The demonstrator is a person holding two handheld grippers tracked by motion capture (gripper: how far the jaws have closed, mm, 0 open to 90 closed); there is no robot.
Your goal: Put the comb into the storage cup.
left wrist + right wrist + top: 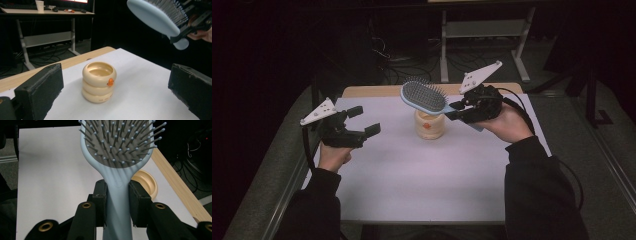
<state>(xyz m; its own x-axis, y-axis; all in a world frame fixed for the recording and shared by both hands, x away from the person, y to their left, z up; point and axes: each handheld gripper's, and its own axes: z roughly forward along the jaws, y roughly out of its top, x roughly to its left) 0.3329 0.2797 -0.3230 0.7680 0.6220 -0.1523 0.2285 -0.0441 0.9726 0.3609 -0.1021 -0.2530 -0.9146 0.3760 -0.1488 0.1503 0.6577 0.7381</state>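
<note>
A pale blue hairbrush (424, 96) with grey bristles hangs in the air above the table, bristles up. My right gripper (458, 109) is shut on its handle (117, 195), both pads pressing the neck just below the head. Under the brush head stands a cream ringed cup (429, 125) with a small orange mark (110, 81), upright on the white sheet. My left gripper (363, 120) is held above the left part of the table, jaws wide apart and nothing between them; the cup (99, 81) lies ahead of it and the brush (160, 17) shows at upper right.
A white sheet (412, 180) covers the table, whose wooden edge (377, 91) shows at the back. Behind it are a metal desk frame (482, 30) and floor cables. In the left gripper view a far desk carries a paper cup (39, 5).
</note>
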